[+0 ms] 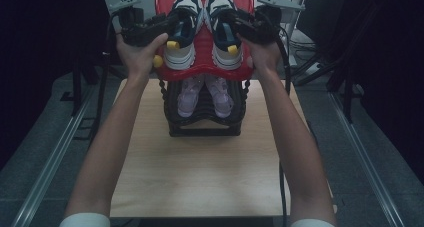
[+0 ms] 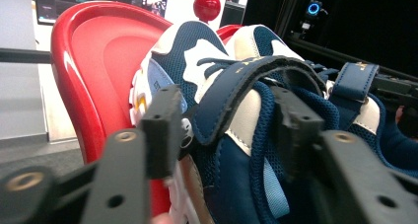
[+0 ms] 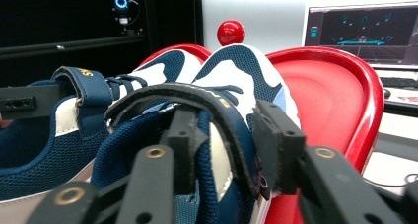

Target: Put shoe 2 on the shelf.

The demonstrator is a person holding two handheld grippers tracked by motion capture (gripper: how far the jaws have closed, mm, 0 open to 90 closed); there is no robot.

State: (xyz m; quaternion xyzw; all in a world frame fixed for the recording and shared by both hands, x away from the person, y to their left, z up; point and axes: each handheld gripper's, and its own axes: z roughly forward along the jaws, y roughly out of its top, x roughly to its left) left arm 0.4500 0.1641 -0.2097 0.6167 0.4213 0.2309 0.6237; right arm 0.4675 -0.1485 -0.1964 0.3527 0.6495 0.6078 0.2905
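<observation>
Though half open, tools [image 1: 176, 27] around sneakers [image 1: 182, 29].

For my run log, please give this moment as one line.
left gripper on left shoe | right gripper on right shoe | red tray

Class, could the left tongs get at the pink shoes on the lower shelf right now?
Probably not: the left tongs are clamped around the left navy shoe on the red tray, which overhangs the pink shoes.

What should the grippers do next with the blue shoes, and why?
Probably lift both shoes straight up off the red tray. The left gripper grips the left shoe and the right gripper the right shoe, both sitting on the tray.
</observation>
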